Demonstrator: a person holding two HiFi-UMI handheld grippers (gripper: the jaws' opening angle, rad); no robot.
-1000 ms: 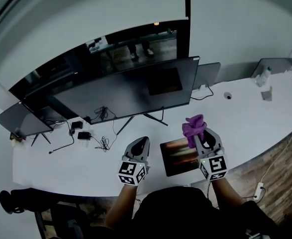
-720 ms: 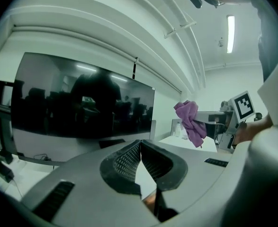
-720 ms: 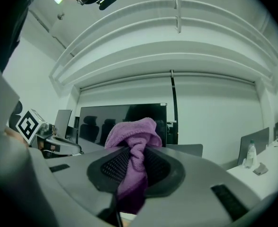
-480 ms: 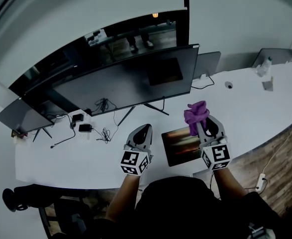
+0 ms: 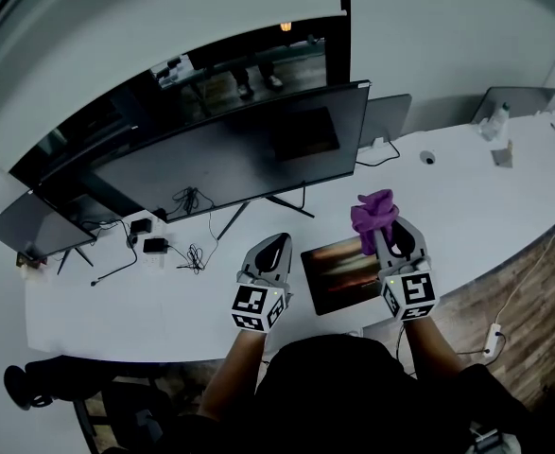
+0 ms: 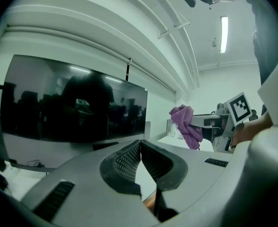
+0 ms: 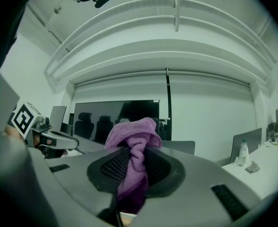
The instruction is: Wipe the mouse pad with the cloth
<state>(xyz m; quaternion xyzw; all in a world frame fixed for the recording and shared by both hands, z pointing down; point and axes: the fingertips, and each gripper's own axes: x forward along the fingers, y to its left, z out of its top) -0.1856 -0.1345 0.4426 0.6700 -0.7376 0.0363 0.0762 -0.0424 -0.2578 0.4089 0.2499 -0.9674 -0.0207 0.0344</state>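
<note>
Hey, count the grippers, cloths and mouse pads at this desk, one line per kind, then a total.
Purple crumpled cloth: 1
Dark rectangular mouse pad: 1
Grey handheld two-jaw grippers: 2, left gripper shut and empty, right gripper shut on the cloth
Total: 4

place: office | large monitor (image 5: 230, 164), laptop (image 5: 389, 121) (lid up) | long white desk (image 5: 466, 206)
</note>
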